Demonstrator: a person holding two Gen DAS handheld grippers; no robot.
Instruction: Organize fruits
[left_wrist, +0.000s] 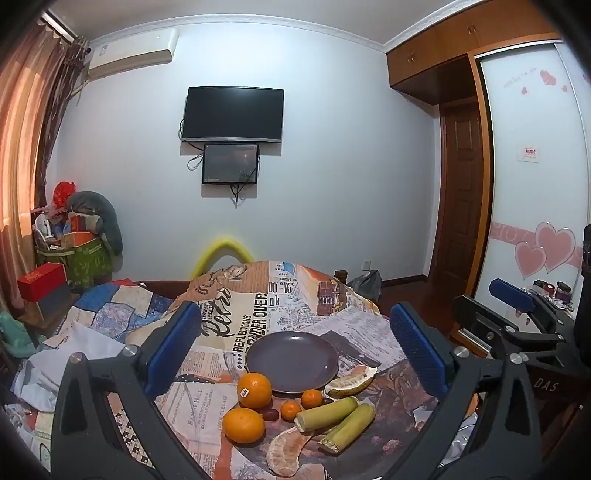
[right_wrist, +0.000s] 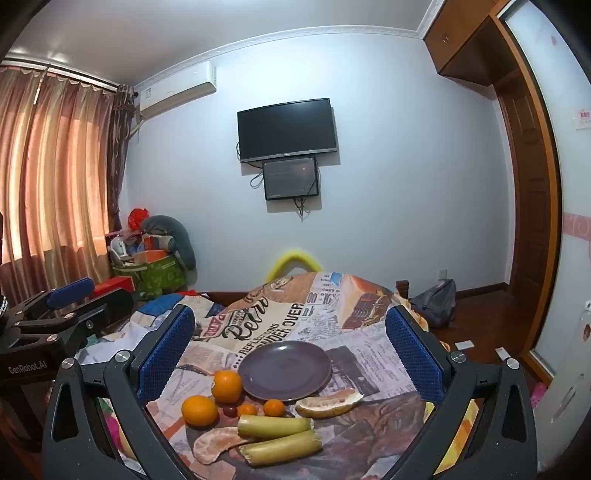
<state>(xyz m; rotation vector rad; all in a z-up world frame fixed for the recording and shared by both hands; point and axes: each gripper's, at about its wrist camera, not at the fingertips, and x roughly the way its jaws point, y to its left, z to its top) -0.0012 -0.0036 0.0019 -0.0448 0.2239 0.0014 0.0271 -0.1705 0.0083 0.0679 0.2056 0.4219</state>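
Observation:
A dark purple plate (left_wrist: 291, 360) (right_wrist: 284, 369) sits bare on a newspaper-print cloth (left_wrist: 207, 410). In front of it lie two large oranges (left_wrist: 254, 389) (left_wrist: 243, 424), two small tangerines (left_wrist: 312, 398) (left_wrist: 291, 410), dark grapes (left_wrist: 269, 414), two green sugarcane pieces (left_wrist: 327, 408) (left_wrist: 347, 428), a peeled pomelo segment (left_wrist: 282, 452) and a pomelo peel piece (left_wrist: 351, 380). My left gripper (left_wrist: 295, 350) is open and empty, held back above the fruit. My right gripper (right_wrist: 290, 354) is open and empty, likewise; it also shows at the right of the left wrist view (left_wrist: 513, 295).
The cloth covers a small table (right_wrist: 369, 424) beside a bed with patchwork bedding (left_wrist: 110, 314). A yellow foam arc (left_wrist: 225, 247) stands behind the table. A wardrobe (left_wrist: 532, 184) and a door (left_wrist: 461, 192) are at right, and boxes and bags (left_wrist: 74, 251) at the left wall.

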